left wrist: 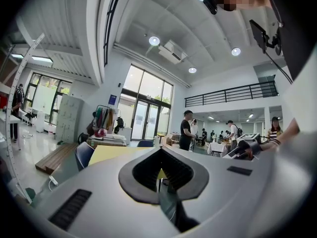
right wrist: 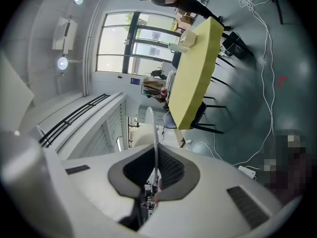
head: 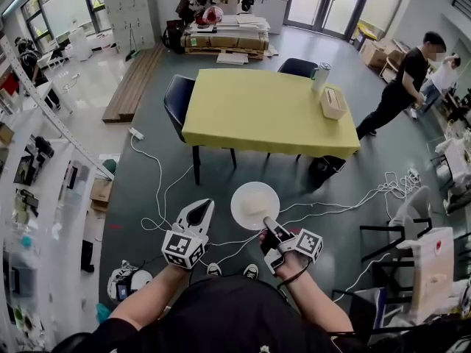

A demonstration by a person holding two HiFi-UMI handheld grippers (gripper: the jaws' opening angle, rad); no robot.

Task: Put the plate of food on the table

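Note:
A white plate [head: 255,204] with a pale block of food on it is held over the floor, short of the near edge of the yellow table [head: 265,109]. My right gripper [head: 269,225] is shut on the plate's near rim. In the right gripper view the plate [right wrist: 150,125] shows edge-on between the jaws of the right gripper [right wrist: 154,157], with the yellow table [right wrist: 198,68] beyond. My left gripper [head: 202,207] hangs to the left of the plate, apart from it. Its jaws are shut and hold nothing. The left gripper [left wrist: 159,151] points at the table [left wrist: 111,153].
A tissue box [head: 333,103] and a cup [head: 321,75] stand at the table's far right. Dark chairs [head: 178,100] sit at the left and far sides. White cables [head: 158,190] trail over the floor. A person [head: 403,87] stands at the right; shelves [head: 29,168] line the left.

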